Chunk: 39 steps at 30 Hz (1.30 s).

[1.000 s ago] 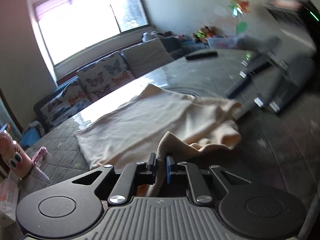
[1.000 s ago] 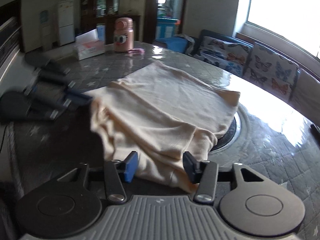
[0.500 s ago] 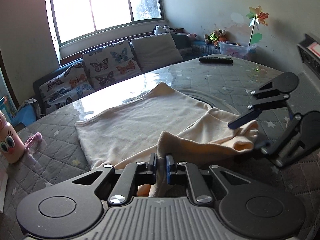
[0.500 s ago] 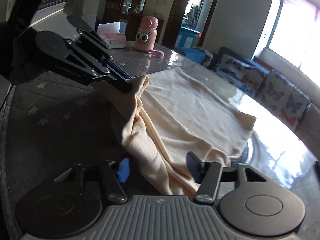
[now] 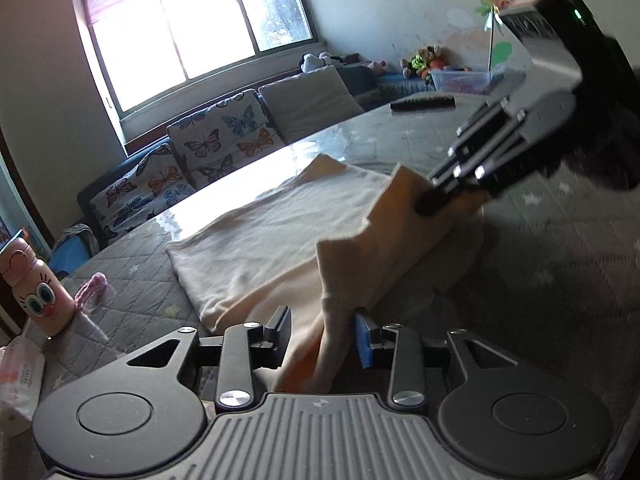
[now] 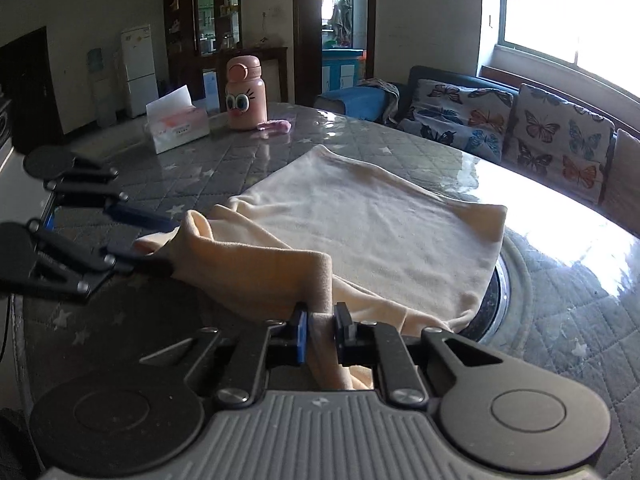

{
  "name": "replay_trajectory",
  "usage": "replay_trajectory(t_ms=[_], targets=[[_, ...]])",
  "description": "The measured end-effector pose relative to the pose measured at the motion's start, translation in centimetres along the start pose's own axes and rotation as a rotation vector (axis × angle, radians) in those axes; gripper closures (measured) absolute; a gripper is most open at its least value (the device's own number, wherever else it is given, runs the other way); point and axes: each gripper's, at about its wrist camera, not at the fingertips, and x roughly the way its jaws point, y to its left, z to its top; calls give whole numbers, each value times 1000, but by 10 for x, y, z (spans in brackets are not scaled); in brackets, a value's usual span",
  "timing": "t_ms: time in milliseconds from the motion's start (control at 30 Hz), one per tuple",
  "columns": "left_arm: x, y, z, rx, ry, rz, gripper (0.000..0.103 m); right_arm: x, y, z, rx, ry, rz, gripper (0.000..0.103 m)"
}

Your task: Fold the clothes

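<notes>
A cream garment (image 5: 280, 232) (image 6: 360, 216) lies flat on the grey quilted table (image 5: 540, 260) (image 6: 224, 160), with its near edge lifted into a ridge between the two grippers. My left gripper (image 5: 323, 320) (image 6: 160, 244) is opening; one end of that ridge hangs loose between its parted pads. My right gripper (image 6: 320, 316) (image 5: 440, 196) is closing, and its pads pinch the other end of the ridge. In the left wrist view the right gripper comes in from the upper right, its tip buried in the cloth.
A pink cartoon bottle (image 6: 245, 96) (image 5: 34, 280), a tissue box (image 6: 176, 124) and a small pink item (image 6: 276, 126) stand at the table's far side. A dark remote (image 5: 422, 103) lies near another edge. A butterfly-cushion sofa (image 6: 520, 120) lines the window wall.
The left jaws, shut on the cloth before, have parted. The right jaws, wide before, have closed on the fold, and the right gripper has shifted sideways.
</notes>
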Motion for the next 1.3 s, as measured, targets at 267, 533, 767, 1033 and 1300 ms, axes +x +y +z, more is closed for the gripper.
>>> replay_trajectory(t_ms=[267,533,767,1033,1300], targets=[[7,-2,-15,82,33,37,89,-1,2,-5,33,-16,-14,93],[-16,4,-7,41,-15,23,95,-18,11,-12,52,-70,-14,94],[-61,-6,-13,31,-44,-13,95,-57,27,-20,49,-101,9,94],[-132,-23,-31,-2,-55,-45,95,-113,72,-37,5,-117,84,94],[-138,-10,-24,-55,-80,-17,95,-116,81,-18,-36,-140,86,94]])
